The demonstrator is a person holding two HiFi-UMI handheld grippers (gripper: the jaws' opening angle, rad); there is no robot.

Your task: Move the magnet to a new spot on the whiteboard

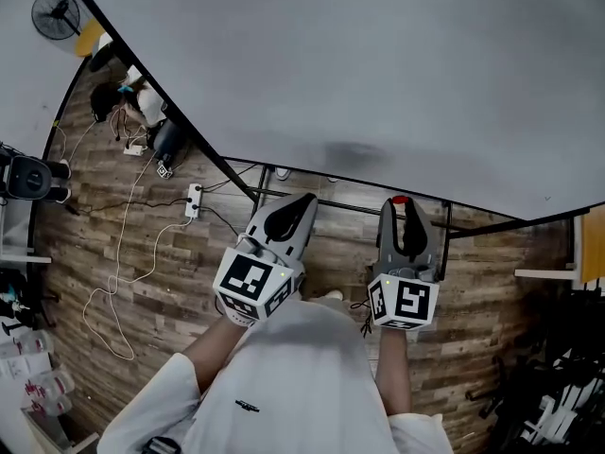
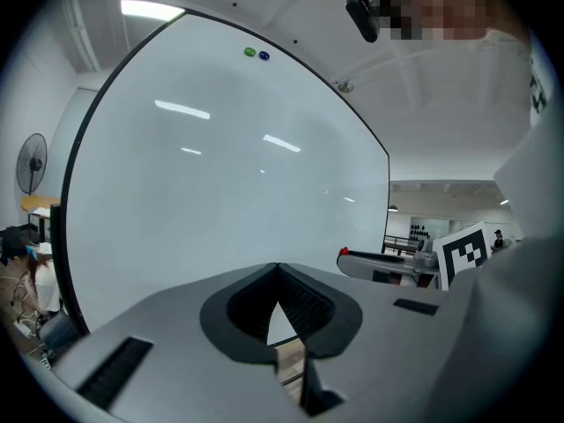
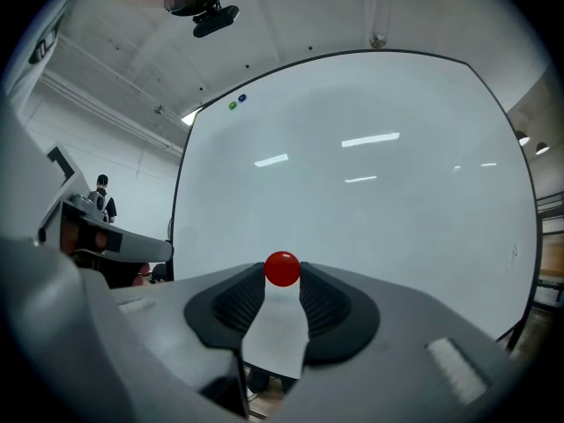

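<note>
One large white whiteboard (image 1: 378,64) fills the view. Of the two grey grippers, the left gripper (image 2: 278,268) has its jaws closed on nothing. The right gripper (image 1: 401,208) pinches the single round red magnet (image 3: 282,269) at its tips near the board's lower edge; the magnet shows no long axis. Two small magnets, green (image 2: 249,53) and blue (image 2: 263,56), sit side by side high on the board.

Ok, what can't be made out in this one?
- Whether the red magnet held by the right gripper touches the whiteboard: no view shows the gap side-on.
- What the green dot and blue dot high on the board are: too small in both gripper views.
- The board's top: cut off by the head view's edge.
</note>
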